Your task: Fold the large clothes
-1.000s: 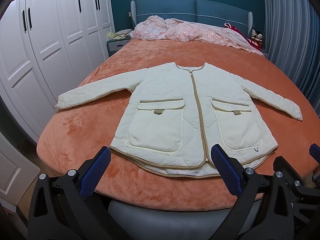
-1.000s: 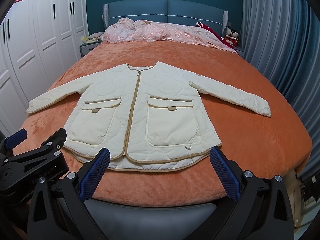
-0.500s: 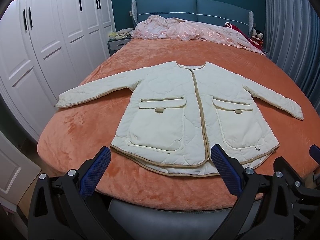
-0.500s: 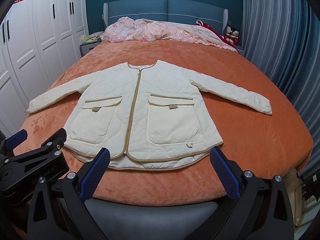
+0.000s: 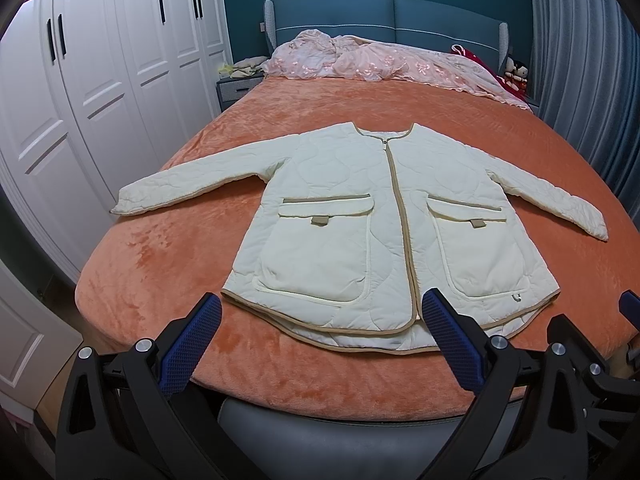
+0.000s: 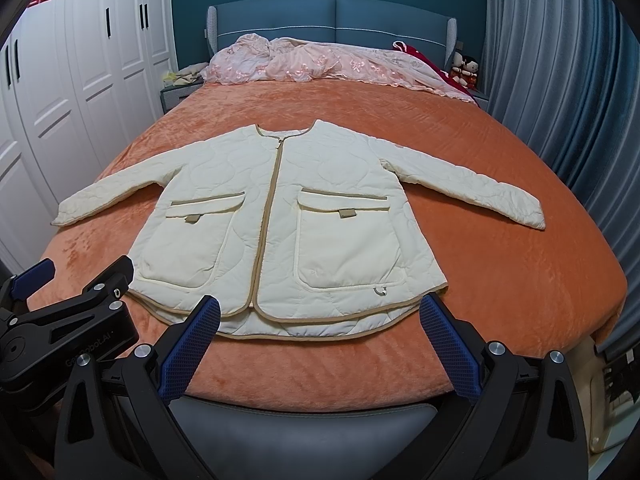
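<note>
Teal bedroom, white wardrobes on the left, and an orange blanket across the bed with a pink quilt bunched at the headboard; the cream quilted jacket lies flat and zipped near the foot, both sleeves spread wide; left gripper and right gripper hover off the hem, jaws wide, holding nothing; the risk, I'd say: padded fabric is springy, so a pinch on only 1 layer could drag the hem and bunch the body; the right view alone shows the left gripper's frame beside it and dolls by the curtain
</note>
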